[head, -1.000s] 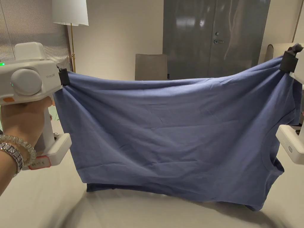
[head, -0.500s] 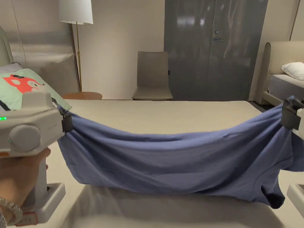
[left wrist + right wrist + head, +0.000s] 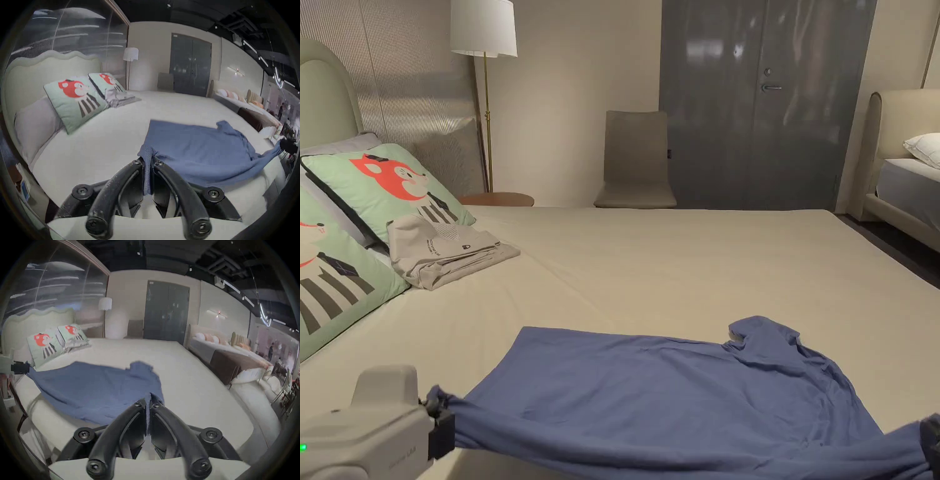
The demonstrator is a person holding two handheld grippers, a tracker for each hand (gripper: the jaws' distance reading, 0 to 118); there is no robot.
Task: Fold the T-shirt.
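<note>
Blue T-shirt [image 3: 675, 400], soft & light cotton, lies on bed [image 3: 675, 262] w/ left gripper [image 3: 148, 164] & right gripper [image 3: 150, 402] each clamped on a near corner, good hold points.

A beige bed [image 3: 675, 262] took up most of the head view, with a pale padded headboard [image 3: 325, 94] at left. 2 green pillows [image 3: 394, 184] with a red animal print leaned there, and a folded grey garment [image 3: 447, 250] lay against the farther 1. Floor lamp [image 3: 483, 37] with white shade stood behind, beside a round wooden side table [image 3: 497, 199]. A grey chair [image 3: 635, 162] sat by dark double doors [image 3: 765, 100]. A 2nd bed [image 3: 903, 181] with a white pillow [image 3: 925, 149] stood at right.
</note>
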